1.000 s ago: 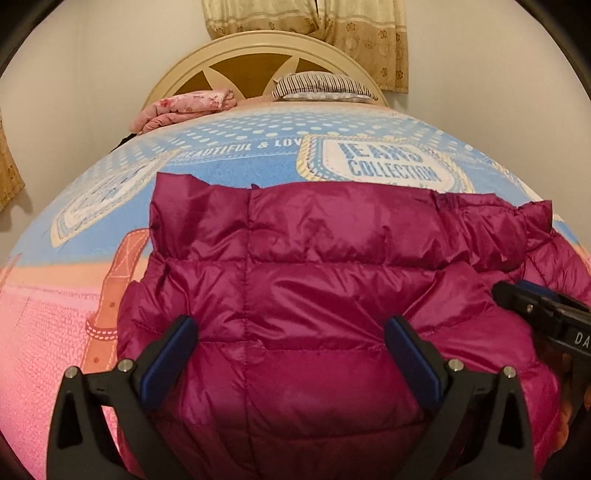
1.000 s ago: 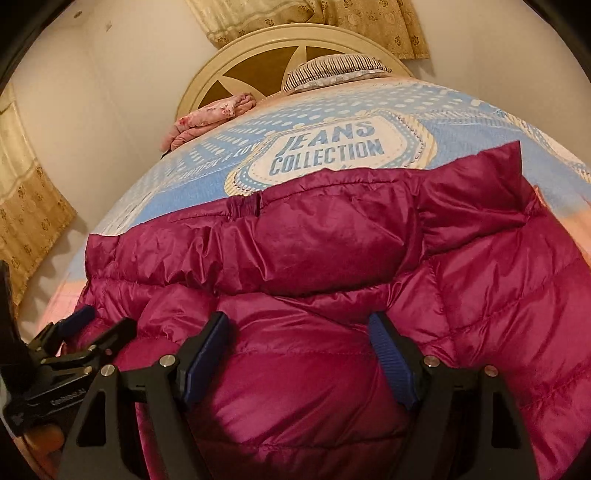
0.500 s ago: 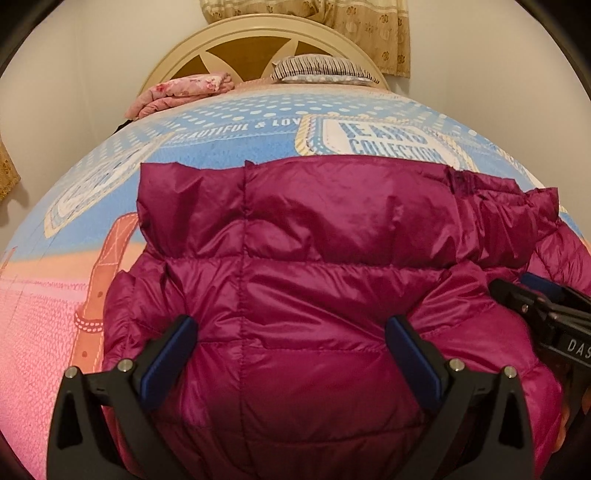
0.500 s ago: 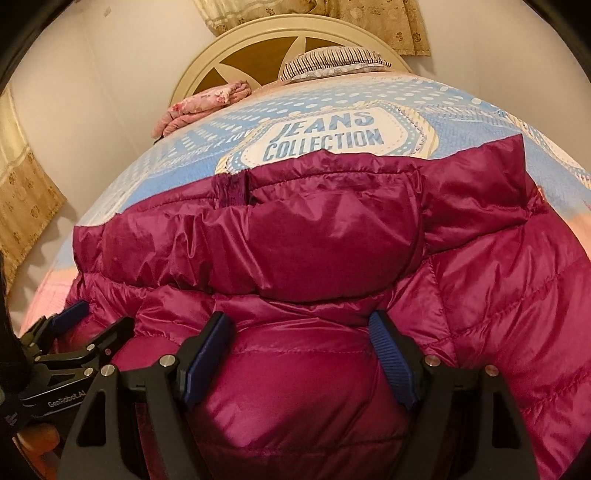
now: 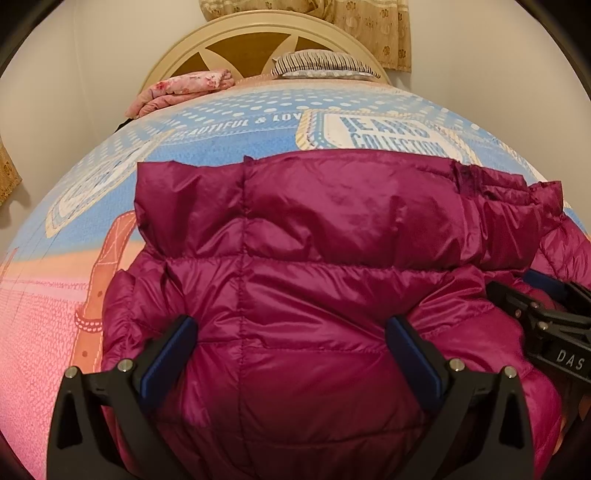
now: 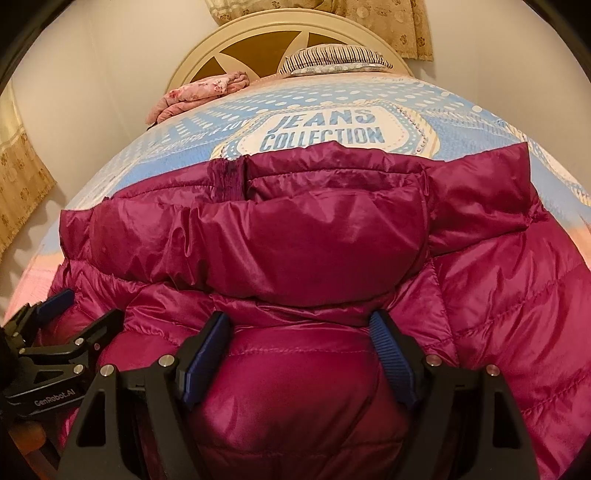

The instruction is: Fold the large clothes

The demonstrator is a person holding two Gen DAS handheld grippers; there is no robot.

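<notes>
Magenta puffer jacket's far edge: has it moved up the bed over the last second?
Yes. The magenta puffer jacket has crept toward the headboard; its far edge now touches the "JEANS COLLECTION" print, previously fully clear.

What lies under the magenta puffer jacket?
The magenta puffer jacket lies on a printed bedspread; its "JEANS COLLECTION" badge shows just beyond. The bedspread directly beneath the jacket is covered.

Two low wrist views close over the jacket (image 5: 314, 258), both facing the shared headboard (image 6: 291, 29).
</notes>
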